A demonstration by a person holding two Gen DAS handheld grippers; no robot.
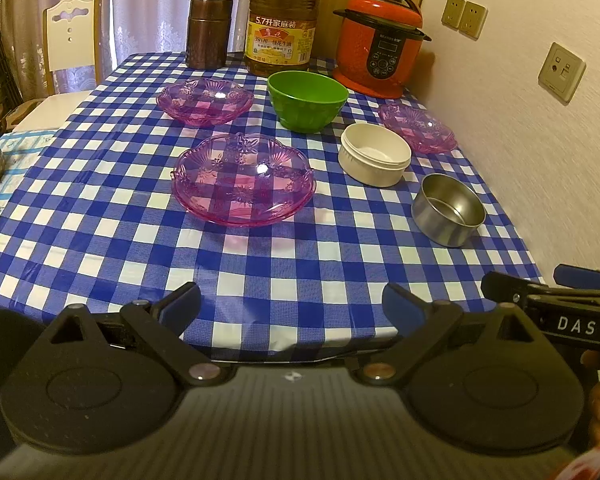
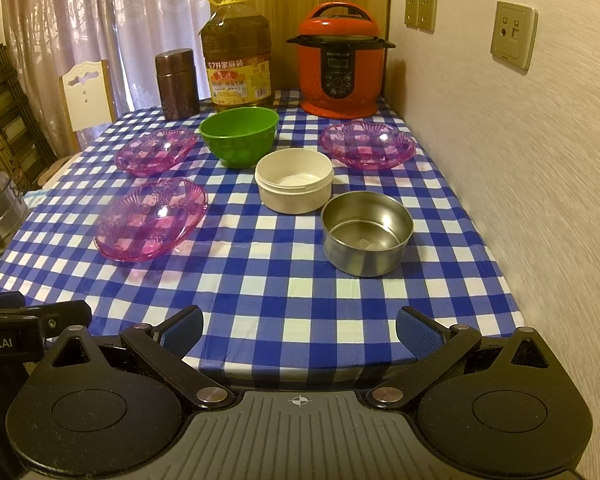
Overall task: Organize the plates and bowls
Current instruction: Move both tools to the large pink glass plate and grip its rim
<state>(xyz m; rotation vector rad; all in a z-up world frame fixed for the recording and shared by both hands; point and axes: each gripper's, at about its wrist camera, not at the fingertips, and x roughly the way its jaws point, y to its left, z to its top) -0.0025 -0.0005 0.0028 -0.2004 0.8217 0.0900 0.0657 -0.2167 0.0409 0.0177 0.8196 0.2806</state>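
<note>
Three pink glass plates lie on the blue checked tablecloth: a near one (image 1: 242, 180) (image 2: 152, 218), a far left one (image 1: 205, 101) (image 2: 155, 151) and one by the wall (image 1: 418, 128) (image 2: 367, 145). A green bowl (image 1: 307, 100) (image 2: 239, 135), a white bowl (image 1: 374, 153) (image 2: 294, 180) and a steel bowl (image 1: 448, 208) (image 2: 366, 232) stand between them. My left gripper (image 1: 292, 306) and right gripper (image 2: 300, 328) hover open over the table's near edge, holding nothing, well short of the dishes. The right gripper (image 1: 548, 292) also shows in the left wrist view.
At the back stand a brown canister (image 1: 209, 32) (image 2: 177, 84), a large oil bottle (image 1: 284, 20) (image 2: 236, 52) and a red pressure cooker (image 1: 380, 40) (image 2: 340, 64). A wall (image 2: 520, 160) runs along the right side. A chair (image 1: 72, 36) and a steel container (image 2: 0, 208) sit to the left.
</note>
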